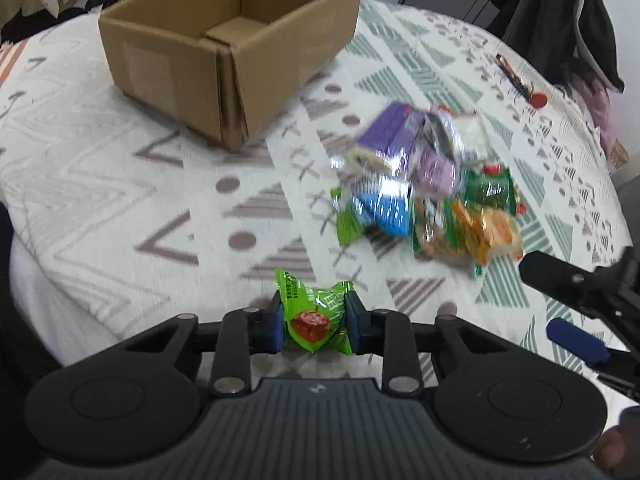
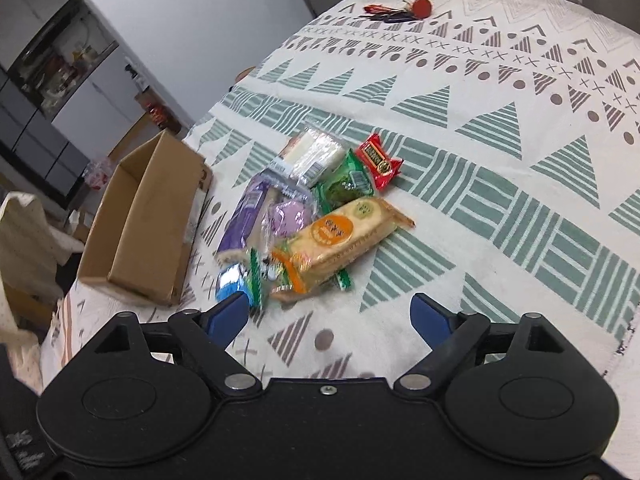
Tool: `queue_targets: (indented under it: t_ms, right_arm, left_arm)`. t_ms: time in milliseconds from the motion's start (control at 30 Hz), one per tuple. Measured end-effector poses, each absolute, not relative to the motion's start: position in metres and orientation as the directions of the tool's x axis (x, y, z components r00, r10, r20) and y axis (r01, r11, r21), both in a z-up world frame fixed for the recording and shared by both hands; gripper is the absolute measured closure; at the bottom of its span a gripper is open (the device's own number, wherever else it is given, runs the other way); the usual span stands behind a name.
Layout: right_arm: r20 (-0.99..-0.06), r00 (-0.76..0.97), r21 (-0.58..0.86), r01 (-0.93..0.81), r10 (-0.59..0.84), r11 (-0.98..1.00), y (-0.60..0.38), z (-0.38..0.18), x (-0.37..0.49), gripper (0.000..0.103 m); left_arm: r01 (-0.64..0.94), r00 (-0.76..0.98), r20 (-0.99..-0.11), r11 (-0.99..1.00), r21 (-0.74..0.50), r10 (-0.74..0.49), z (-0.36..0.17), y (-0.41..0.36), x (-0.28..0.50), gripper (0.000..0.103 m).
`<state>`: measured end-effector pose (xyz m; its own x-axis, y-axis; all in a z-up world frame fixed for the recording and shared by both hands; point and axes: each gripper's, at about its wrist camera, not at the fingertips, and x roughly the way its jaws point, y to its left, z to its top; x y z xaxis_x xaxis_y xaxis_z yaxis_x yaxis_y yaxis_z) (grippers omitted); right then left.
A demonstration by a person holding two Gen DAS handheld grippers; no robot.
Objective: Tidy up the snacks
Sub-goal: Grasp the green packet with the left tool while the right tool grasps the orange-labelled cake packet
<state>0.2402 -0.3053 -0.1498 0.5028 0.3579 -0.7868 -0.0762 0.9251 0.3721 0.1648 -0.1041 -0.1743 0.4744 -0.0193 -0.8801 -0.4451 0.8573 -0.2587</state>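
Left gripper: pads closed on a green snack packet, held above the patterned tablecloth.
Right gripper: fingers spread wide, nothing between them, just short of the snack pile.
Snack pile: purple, blue, green, orange and red wrappers heaped together on the cloth.
Cardboard box: open-topped, near the pile.
Keys: far side, well apart.

The tablecloth is cream with sage-green striped triangles and mauve dots and crosses. The cardboard box is plain brown. A bright green snack packet shows a red cube. Other wrappers are purple, orange-and-yellow, red and metallic blue. The gripper pads are blue.
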Motion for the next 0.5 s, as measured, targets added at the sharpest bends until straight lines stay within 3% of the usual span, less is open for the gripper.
queue_targets:
  t_ms: [500]
  right_arm:
    - [-0.759, 0.581, 0.381, 0.031, 0.294, 0.924, -0.296, -0.160, 0.265, 0.017]
  left_arm:
    - [-0.494, 0.533, -0.844, 0.829, -0.261, 0.052, -0.158, -0.068, 0.190, 0.074]
